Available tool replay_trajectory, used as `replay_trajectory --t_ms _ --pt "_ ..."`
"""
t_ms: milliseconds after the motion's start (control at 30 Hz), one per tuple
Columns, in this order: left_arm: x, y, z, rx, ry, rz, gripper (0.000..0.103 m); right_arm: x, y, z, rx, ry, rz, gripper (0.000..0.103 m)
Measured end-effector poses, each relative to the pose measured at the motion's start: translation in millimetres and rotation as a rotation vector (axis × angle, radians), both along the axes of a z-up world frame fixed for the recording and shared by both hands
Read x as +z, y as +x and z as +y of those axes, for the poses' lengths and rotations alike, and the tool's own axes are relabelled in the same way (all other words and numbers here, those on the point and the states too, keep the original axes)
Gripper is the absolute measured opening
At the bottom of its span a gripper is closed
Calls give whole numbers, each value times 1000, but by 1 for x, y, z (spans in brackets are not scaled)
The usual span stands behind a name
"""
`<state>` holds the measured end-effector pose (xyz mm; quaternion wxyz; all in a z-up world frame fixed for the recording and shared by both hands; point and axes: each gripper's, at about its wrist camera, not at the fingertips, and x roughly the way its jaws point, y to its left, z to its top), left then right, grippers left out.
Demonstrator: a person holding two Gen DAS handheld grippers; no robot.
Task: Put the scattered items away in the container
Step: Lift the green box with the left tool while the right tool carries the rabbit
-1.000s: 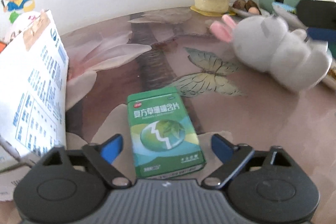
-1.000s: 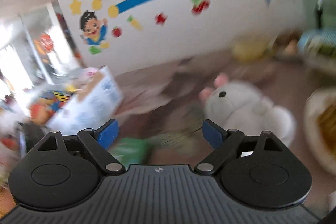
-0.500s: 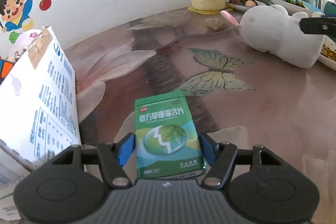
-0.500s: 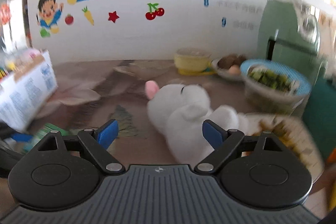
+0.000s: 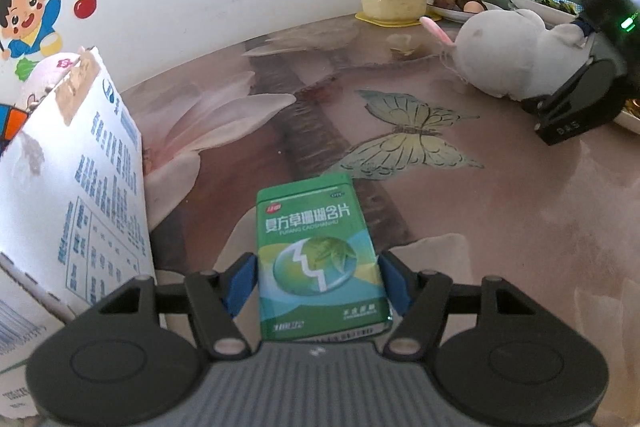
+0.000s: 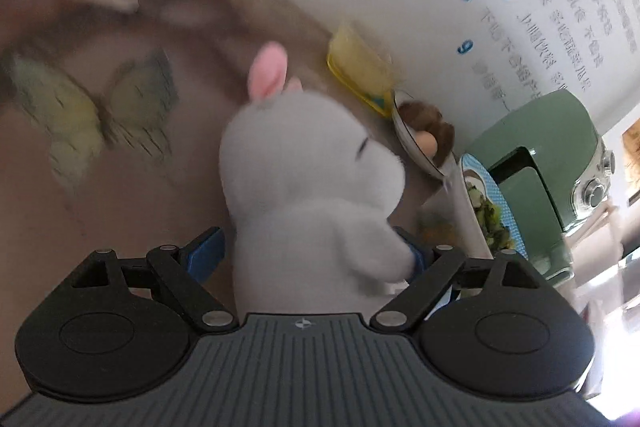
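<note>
My left gripper [image 5: 318, 279] is shut on a green lozenge tin [image 5: 316, 251], with a blue pad against each long side. The white cardboard box [image 5: 72, 183] stands close at its left. A grey plush rabbit [image 6: 304, 179] with pink ears lies on the table; my right gripper [image 6: 308, 255] has its jaws around the rabbit's lower body, and the right pad is partly hidden by the plush. In the left wrist view the rabbit [image 5: 504, 55] lies at the far right with the right gripper's body [image 5: 580, 103] over it.
The table [image 5: 500, 227] has a flower-and-butterfly print. Along the wall stand a yellow food tub [image 5: 392, 3], a plate of food [image 5: 456, 3], a blue-rimmed bowl of greens [image 6: 486, 207] and a green appliance [image 6: 552, 163].
My left gripper has closed its pads onto the green tin. My right gripper has swung over to the rabbit, tilted, and taken it between its jaws.
</note>
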<state>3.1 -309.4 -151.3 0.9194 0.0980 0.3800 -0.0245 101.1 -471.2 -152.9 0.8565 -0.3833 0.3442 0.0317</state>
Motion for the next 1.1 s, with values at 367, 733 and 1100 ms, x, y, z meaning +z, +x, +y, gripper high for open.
replay_trajectory --t_ms 367,733,1100 --pt "-1 2 1 -5 -9 -8 68 8 4 -18 -36 247 -32 97" --pt "-6 9 -5 -2 -19 -10 98 33 -31 -48 7 987 128 94" --pt "-6 11 -11 -7 -23 -48 80 -1 -46 -86 45 1444 226 96"
